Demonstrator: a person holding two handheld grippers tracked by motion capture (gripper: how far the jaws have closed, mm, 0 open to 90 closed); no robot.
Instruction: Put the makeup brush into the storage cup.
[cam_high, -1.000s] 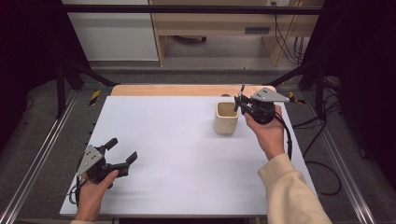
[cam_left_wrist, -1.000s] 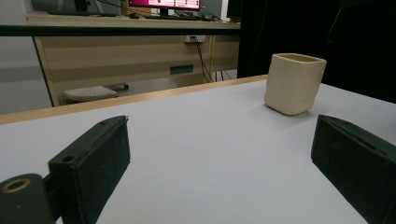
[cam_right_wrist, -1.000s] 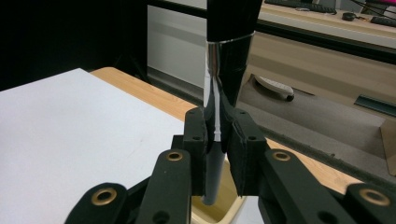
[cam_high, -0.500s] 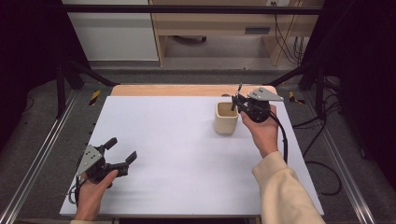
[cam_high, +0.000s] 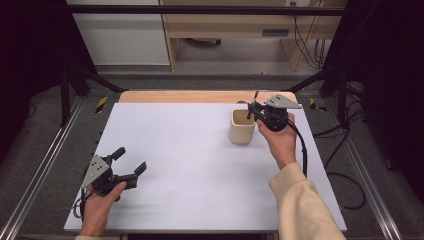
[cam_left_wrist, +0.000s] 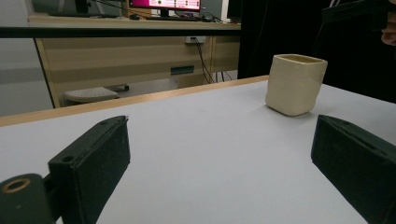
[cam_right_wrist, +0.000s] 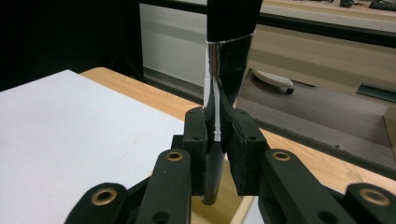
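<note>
A cream square cup (cam_high: 242, 127) stands upright on the white table top, right of centre toward the back; it also appears at the upper right in the left gripper view (cam_left_wrist: 295, 84). My right gripper (cam_high: 255, 111) hovers just right of the cup's rim, shut on a slim black and silver utensil (cam_right_wrist: 229, 56) that stands nearly upright between the pads. Its lower end dips toward the cup's opening (cam_right_wrist: 224, 212). My left gripper (cam_high: 130, 161) rests near the table's front left, open with nothing between its jaws (cam_left_wrist: 224, 154).
The white table top (cam_high: 200, 165) has a wooden strip (cam_high: 180, 96) along its far edge. Metal rails run along both sides, and black cables lie on the floor at the right. A wooden desk and a white cabinet stand beyond the table.
The right gripper with the utensil has edged slightly left, toward the cup. The left gripper has stayed where it was.
</note>
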